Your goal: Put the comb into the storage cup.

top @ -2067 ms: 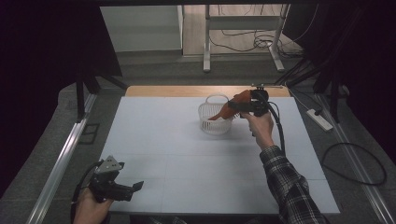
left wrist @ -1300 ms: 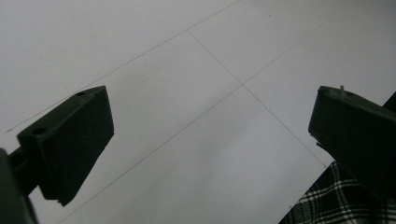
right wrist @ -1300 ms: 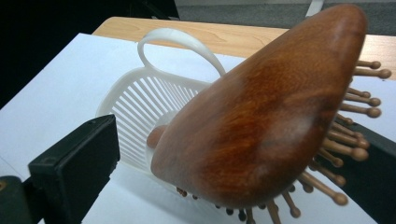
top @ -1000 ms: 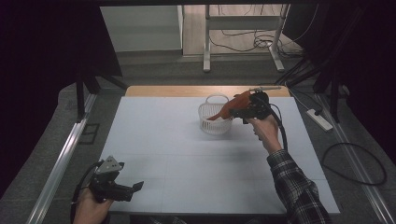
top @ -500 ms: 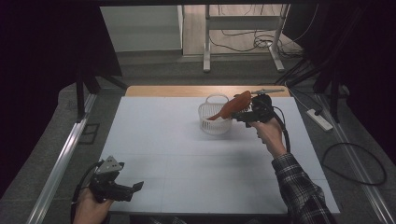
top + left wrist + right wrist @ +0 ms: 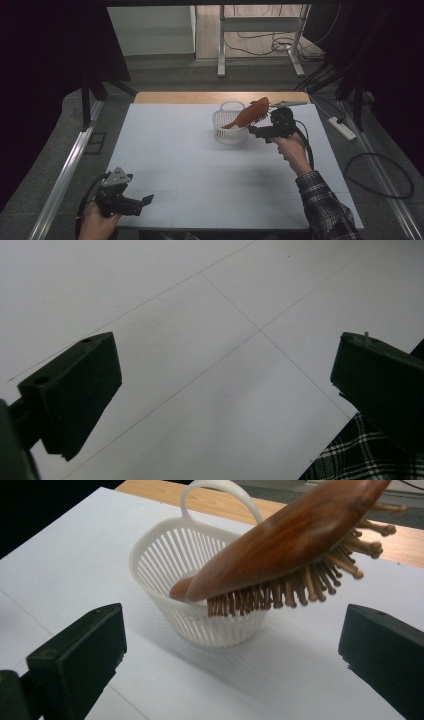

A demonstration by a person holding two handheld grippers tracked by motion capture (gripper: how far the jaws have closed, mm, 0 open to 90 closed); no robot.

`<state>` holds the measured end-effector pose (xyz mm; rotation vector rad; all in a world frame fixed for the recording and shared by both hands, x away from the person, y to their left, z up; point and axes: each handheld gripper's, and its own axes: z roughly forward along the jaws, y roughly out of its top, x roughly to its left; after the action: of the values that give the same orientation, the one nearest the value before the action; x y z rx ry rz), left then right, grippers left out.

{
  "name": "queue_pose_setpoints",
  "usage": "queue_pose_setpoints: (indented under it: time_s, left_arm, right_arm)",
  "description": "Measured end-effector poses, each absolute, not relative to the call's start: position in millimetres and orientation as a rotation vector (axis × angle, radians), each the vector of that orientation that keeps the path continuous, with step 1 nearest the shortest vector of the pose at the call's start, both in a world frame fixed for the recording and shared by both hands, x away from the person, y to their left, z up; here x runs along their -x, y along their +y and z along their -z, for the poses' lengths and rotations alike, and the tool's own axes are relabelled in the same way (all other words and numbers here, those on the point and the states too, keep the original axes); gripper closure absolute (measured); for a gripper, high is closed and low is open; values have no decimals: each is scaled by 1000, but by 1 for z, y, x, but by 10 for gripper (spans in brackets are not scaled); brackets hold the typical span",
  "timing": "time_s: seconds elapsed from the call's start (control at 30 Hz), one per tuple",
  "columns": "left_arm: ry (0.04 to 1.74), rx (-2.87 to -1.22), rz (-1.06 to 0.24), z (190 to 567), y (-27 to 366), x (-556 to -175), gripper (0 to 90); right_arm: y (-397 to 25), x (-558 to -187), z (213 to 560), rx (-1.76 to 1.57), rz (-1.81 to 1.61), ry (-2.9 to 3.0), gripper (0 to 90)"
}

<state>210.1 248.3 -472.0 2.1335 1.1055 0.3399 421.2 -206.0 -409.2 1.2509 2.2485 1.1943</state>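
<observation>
Letting go, your right tongs (image 6: 256, 132) now gape; the brown wooden hairbrush (image 6: 248, 114) rests in the white slatted plastic basket (image 6: 226, 131), three o'clock side; left tongs (image 6: 142, 202) apart too.

Dim surroundings, evenly lit table (image 6: 210, 165)

one white basket (image 6: 230, 127) just ahead of the right gripper (image 6: 254, 131), one wooden hairbrush (image 6: 249, 114) propped in it, above those spread jaws. two grippers on show, the left gripper (image 6: 142, 201) well apart from both. one white table (image 6: 200, 165) under everything.
</observation>
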Motion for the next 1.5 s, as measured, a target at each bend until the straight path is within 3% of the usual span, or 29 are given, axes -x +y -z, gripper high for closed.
queue_pose_setpoints:
  time_s: [1.5]
  left_arm:
    - [1099, -2100, -344, 471, 251, -208, 0]
  right_arm:
    - [-223, -350, 429, -1082, -1150, 2398, 0]
